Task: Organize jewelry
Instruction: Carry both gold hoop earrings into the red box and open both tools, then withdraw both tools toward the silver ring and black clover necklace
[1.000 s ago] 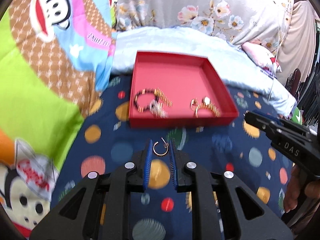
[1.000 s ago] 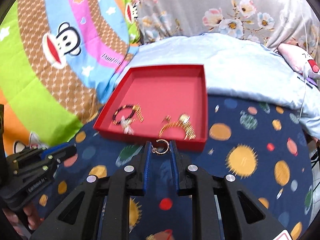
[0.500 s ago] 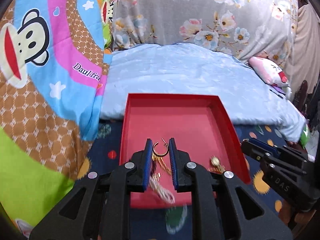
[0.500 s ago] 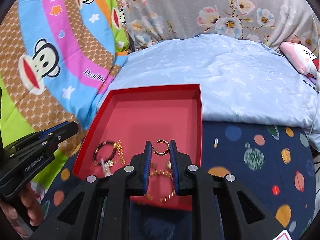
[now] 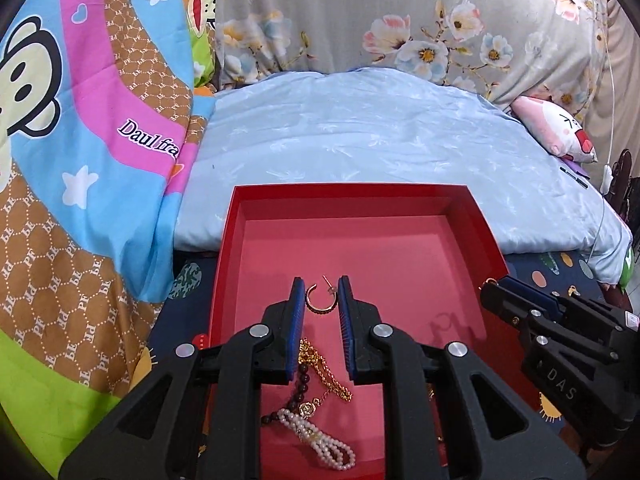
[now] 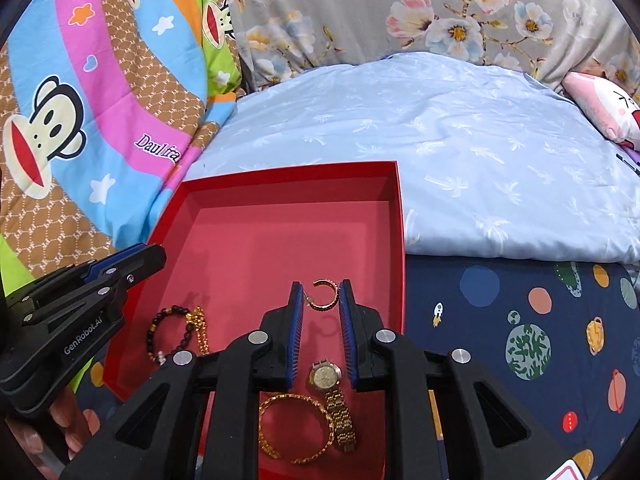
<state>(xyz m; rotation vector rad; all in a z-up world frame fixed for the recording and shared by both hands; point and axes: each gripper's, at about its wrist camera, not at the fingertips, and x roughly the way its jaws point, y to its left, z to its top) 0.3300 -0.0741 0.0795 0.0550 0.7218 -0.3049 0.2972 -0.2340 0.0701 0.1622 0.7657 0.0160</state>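
Note:
A red tray [image 5: 476, 224] lies on the bed. My left gripper [image 5: 321, 298] is shut on a gold hoop earring [image 5: 320, 306] and holds it over the tray. My right gripper [image 6: 321, 295] is shut on a second gold hoop earring [image 6: 324, 302] over the same tray [image 6: 394, 216]. In the tray lie a dark bead bracelet [image 6: 158, 326], a gold chain [image 5: 324, 372], a pearl bracelet [image 5: 320, 442], a gold watch [image 6: 332, 392] and a gold bangle [image 6: 294, 428]. Each gripper shows in the other's view, the right one [image 5: 532, 320] and the left one [image 6: 100, 280].
The tray sits on a navy planet-print sheet [image 6: 520, 320]. A pale blue quilt [image 5: 380, 140] lies behind it, a cartoon-monkey blanket [image 5: 80, 140] to the left, floral pillows [image 5: 400, 20] at the back and a pink plush toy [image 5: 560, 132] at the right.
Both grippers have moved forward with their earrings, from above the sheet before the tray to above the tray floor. Both stay shut on them.

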